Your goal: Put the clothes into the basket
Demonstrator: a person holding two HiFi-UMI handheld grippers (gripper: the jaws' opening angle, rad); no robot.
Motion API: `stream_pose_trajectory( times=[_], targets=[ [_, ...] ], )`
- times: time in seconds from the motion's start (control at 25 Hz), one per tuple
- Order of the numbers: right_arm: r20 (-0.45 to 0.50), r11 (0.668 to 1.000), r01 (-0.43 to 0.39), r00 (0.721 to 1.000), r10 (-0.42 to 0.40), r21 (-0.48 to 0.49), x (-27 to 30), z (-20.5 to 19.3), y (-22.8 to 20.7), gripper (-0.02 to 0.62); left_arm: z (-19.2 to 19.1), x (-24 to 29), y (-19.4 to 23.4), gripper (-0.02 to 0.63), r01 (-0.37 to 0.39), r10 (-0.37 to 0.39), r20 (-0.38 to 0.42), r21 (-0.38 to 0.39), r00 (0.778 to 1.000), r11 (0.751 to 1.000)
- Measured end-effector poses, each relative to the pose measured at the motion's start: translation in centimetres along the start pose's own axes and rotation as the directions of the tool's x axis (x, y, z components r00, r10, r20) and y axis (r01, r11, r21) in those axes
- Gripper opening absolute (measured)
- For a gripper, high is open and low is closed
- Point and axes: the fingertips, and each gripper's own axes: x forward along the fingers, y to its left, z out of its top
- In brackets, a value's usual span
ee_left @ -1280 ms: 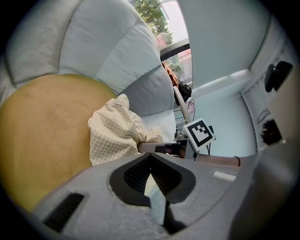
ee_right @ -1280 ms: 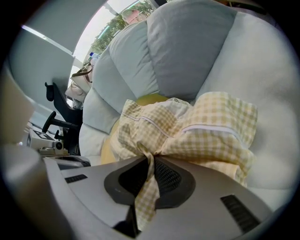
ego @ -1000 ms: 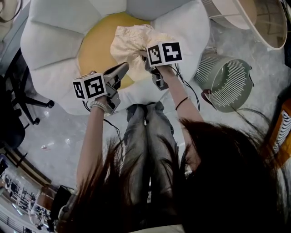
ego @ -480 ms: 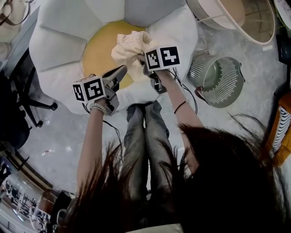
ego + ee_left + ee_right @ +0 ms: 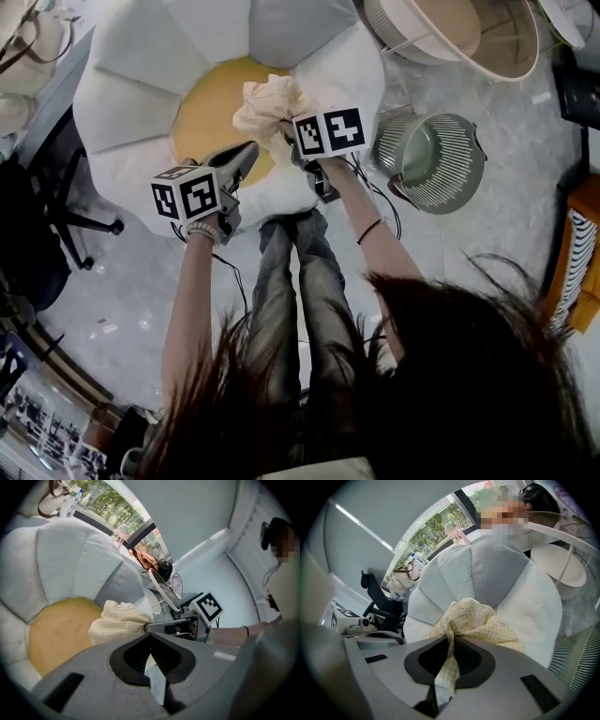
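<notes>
Now, your right gripper (image 5: 449, 639) pinches just a fold of the garment (image 5: 487, 625), so it could slip free before the basket (image 5: 461, 164) at three o'clock. Your left gripper (image 5: 151, 634) is pressed together, empty.

Both forearms stretched forward, grippers side by side.
The left gripper (image 5: 246, 150) has its jaws together and empty; the right gripper (image 5: 287, 131) pinches the yellow garment (image 5: 265, 101).
</notes>
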Motion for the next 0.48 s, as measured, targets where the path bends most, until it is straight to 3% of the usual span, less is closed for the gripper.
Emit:
stream_pose_trajectory(
  times=[0.24, 0.48],
  targets=[
    [0.032, 1.000, -0.002, 0.999, 0.003, -0.024, -3.3, 0.8, 2.2, 0.040, 1.5, -1.7, -3.2, 0.011, 0.010, -0.011, 0.006, 0.084, 1.000, 0.996],
    [0.080, 1.000, -0.010, 0.997, 0.012, -0.014, -6.4, 1.4, 4.3, 0.040, 2.0, -3.4, -5.8, 0.011, 0.023, -0.025, 0.021, 0.108, 0.999, 0.994]
  ],
)
